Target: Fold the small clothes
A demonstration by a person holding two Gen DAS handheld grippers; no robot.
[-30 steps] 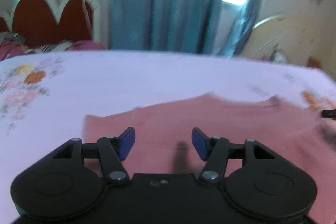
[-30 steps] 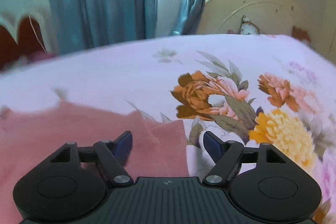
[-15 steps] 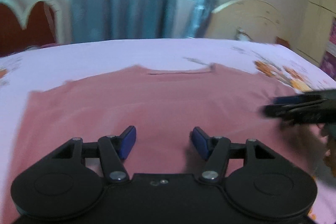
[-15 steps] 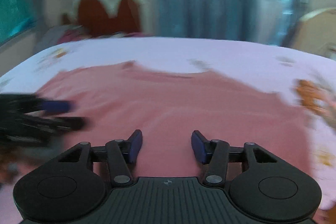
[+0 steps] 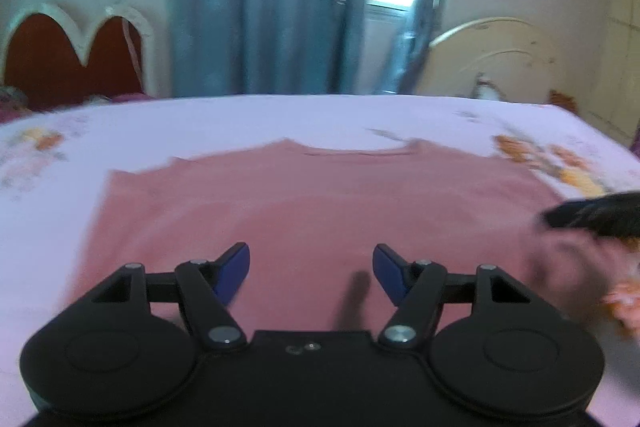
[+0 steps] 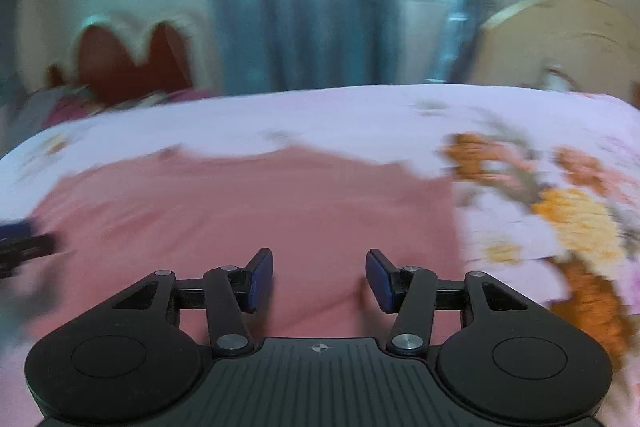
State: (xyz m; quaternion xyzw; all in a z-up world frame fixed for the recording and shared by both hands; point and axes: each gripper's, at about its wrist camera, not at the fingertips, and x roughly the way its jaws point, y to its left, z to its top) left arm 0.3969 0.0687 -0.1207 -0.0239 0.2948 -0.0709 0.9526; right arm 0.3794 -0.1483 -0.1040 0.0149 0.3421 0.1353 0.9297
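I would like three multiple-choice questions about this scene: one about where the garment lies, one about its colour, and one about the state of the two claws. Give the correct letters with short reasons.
1. Where does the shirt lie?
A. spread flat on the floral bedsheet
B. hanging on the curtain
C. on the floor

2. What colour is the shirt?
A. blue
B. dusty pink
C. white

3. What is the state of the claws?
A. both shut on cloth
B. left open, right shut
C. both open, holding nothing

Answers:
1 A, because the shirt is spread out on the sheet with its neckline at the far side.
2 B, because both wrist views show pink cloth.
3 C, because the left claw and the right claw each show a wide gap between their blue pads, with nothing in it.
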